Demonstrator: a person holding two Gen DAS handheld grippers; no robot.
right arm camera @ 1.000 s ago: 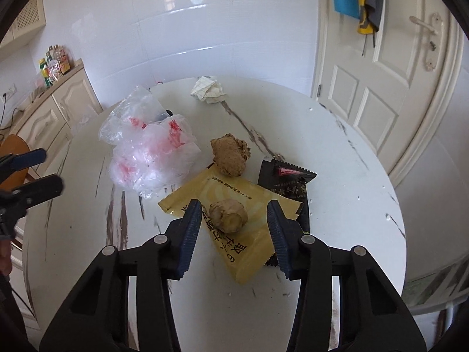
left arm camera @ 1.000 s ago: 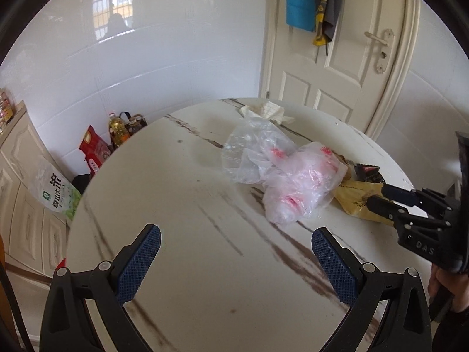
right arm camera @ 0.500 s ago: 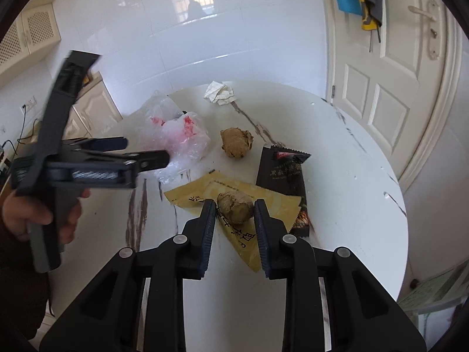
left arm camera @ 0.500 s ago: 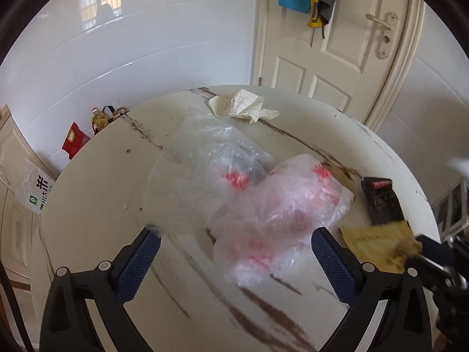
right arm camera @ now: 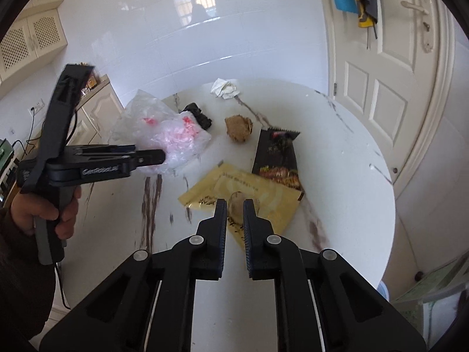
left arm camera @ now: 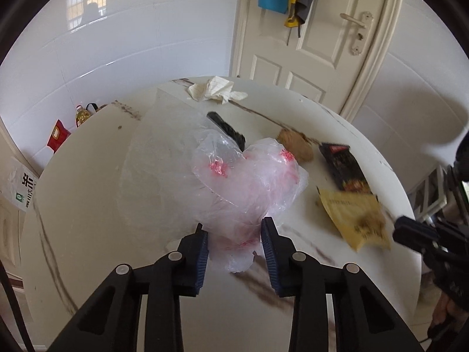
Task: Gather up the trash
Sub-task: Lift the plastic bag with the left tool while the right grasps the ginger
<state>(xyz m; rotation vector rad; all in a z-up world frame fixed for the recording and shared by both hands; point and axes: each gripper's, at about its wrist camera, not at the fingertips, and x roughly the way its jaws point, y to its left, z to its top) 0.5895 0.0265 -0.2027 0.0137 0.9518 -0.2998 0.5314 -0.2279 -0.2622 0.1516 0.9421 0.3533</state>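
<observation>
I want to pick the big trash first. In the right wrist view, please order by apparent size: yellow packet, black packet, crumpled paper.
1. yellow packet, though the gripper hides part and it lies nearest
2. black packet
3. crumpled paper, farthest away, so perhaps not truly smallest

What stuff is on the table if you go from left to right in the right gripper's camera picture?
Clear plastic bag → black crumpled bag → crumpled paper → brown lump → black snack packet.
</observation>
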